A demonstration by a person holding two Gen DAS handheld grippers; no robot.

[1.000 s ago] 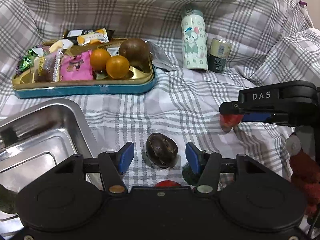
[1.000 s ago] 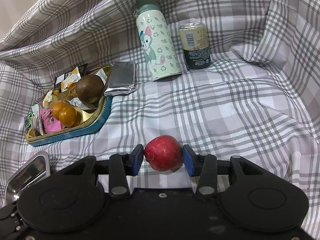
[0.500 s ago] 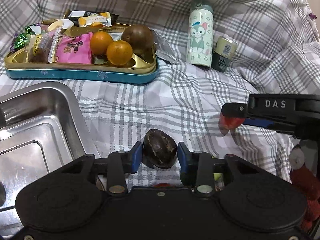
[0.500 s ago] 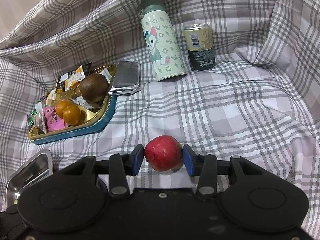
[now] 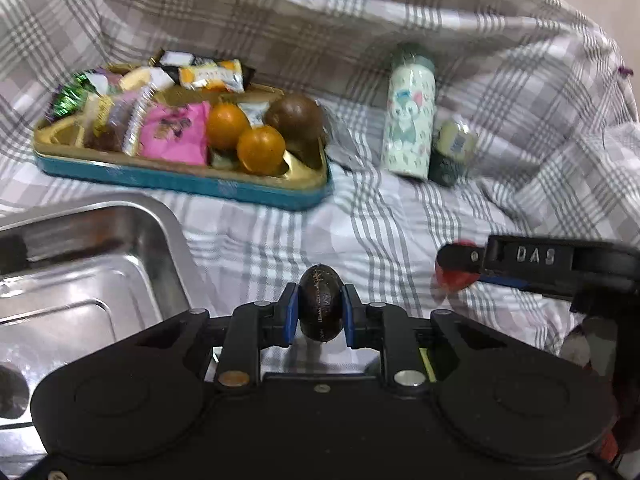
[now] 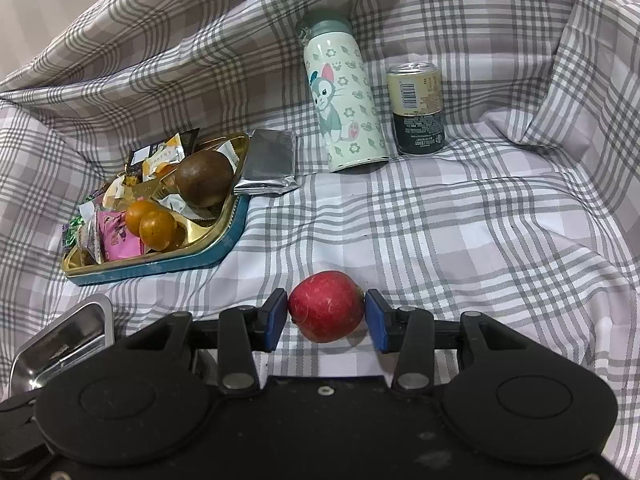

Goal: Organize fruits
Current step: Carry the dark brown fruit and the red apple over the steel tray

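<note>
Dark brown fruit [image 5: 320, 303], frame centre, is pinched by the just-closed left gripper [image 5: 320, 316]; red apple [image 6: 326, 306] is clamped in the right gripper [image 6: 326, 316]. Next, judged: both carried to the steel tray [image 5: 120, 248], lower left.

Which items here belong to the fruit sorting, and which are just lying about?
Job:
- dark brown oval fruit, clamped in left gripper
- red apple, in right gripper
- two oranges
- round brown fruit
- steel tray

Lying about:
- cartoon flask
- drink can
- foil packet
- wrapped snacks
</note>
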